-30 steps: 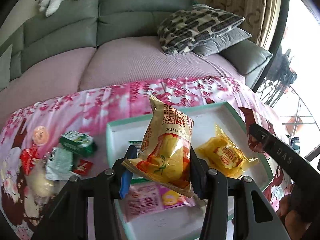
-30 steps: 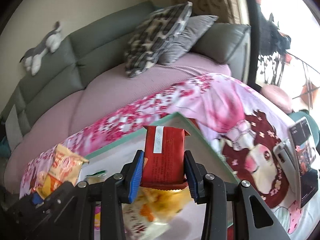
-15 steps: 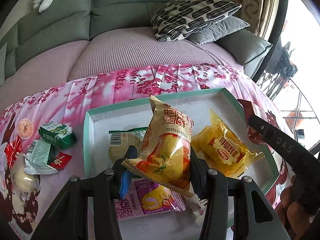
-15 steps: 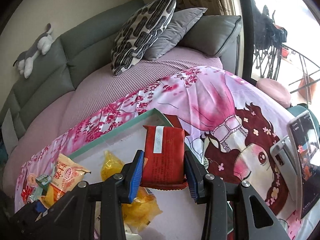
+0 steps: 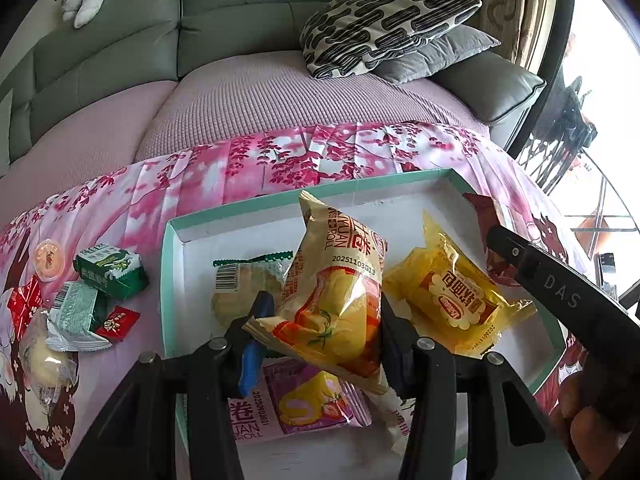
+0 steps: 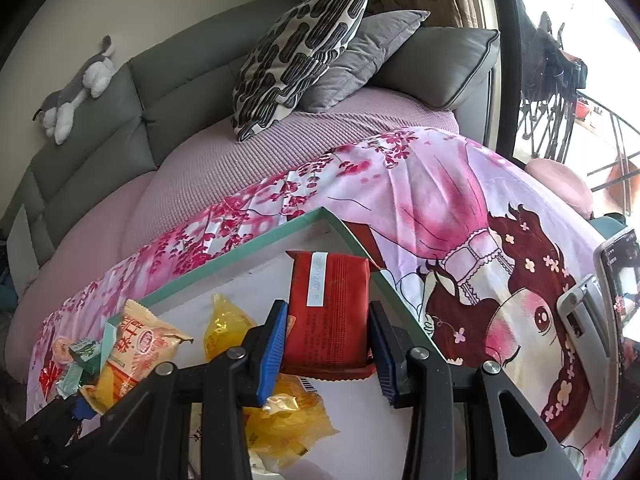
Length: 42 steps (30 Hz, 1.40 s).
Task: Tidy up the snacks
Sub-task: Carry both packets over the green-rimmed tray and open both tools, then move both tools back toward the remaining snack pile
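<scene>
My left gripper point(image 5: 322, 320) is shut on an orange-yellow swiss roll packet point(image 5: 336, 300) and holds it above the teal-rimmed white box point(image 5: 168, 280). In the box lie a yellow cake packet point(image 5: 452, 300), a pink swiss roll packet point(image 5: 296, 404) and a green-edged clear packet point(image 5: 244, 284). My right gripper point(image 6: 328, 344) is shut on a red snack packet point(image 6: 328, 308), held over the box's far right corner point(image 6: 324, 216). The left gripper's packet point(image 6: 136, 352) also shows in the right wrist view.
Several small snacks lie on the pink floral cloth left of the box: green packets point(image 5: 108, 268), a red candy point(image 5: 118, 320), a jelly cup point(image 5: 49, 258). A phone on a stand point(image 6: 616, 320) stands right. A grey sofa with cushions point(image 5: 384, 28) is behind.
Both grippers have pulled back and risen from the box, keeping their packets; more of the box and its contents shows now.
</scene>
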{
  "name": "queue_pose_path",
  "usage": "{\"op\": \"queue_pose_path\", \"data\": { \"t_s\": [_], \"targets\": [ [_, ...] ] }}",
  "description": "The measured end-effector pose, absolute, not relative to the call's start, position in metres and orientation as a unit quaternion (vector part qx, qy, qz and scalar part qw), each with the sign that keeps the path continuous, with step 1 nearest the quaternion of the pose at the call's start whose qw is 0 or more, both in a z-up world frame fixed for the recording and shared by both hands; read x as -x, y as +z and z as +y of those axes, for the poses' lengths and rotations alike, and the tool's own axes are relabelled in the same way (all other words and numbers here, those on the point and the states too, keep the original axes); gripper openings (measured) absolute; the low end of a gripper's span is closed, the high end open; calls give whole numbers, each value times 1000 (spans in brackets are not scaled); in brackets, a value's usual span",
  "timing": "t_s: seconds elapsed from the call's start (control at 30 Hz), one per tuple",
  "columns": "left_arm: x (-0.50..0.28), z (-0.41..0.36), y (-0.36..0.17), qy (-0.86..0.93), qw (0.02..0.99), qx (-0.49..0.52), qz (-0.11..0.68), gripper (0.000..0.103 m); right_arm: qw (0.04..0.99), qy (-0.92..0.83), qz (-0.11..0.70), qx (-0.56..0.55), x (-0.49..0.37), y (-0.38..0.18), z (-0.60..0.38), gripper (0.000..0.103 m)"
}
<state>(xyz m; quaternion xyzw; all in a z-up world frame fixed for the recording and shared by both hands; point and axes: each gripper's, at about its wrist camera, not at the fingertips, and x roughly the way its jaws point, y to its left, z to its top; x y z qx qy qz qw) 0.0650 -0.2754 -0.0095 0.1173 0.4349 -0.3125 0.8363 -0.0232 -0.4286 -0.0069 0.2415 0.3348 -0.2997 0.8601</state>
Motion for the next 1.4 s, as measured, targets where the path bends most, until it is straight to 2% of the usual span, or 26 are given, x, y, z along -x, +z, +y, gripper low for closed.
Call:
{"op": "queue_pose_path", "data": {
  "t_s": [0.1,0.17,0.2,0.43,0.57,0.83,0.9,0.93,0.97,1.2,1.33,1.4],
  "targets": [
    [-65,-278,-11,-311,834,-123,439,52,860,-301,335,-237,21,-7,-427,43],
    [-65,-279,-12,-311,831,-126,444,63,860,-309,336,-230,20,-6,-426,43],
    [-64,-278,-11,-309,832,-127,443,65,860,-308,337,-228,19,-6,-426,43],
    [-64,-275,-2,-308,836,-122,437,67,860,-302,338,-232,18,-5,-425,43],
    [-64,-271,9,-309,839,-115,432,77,861,-302,337,-232,18,-2,-424,43],
    [-74,-253,25,-279,859,-91,420,77,860,-302,340,-232,16,2,-422,43],
    [-82,-244,24,-260,863,-75,427,81,859,-304,341,-232,16,3,-422,43],
    [-85,-240,23,-253,864,-69,430,87,858,-305,341,-232,16,4,-422,43],
    [-89,-235,22,-244,865,-65,433,89,858,-305,341,-233,16,5,-422,43],
    [-108,-206,16,-175,879,-43,441,92,853,-305,353,-234,10,5,-416,55],
    [-118,-185,15,-128,889,-29,438,97,857,-307,349,-221,5,9,-407,77],
    [-123,-175,14,-109,892,-23,438,97,861,-304,348,-214,3,12,-403,79]
  ]
}}
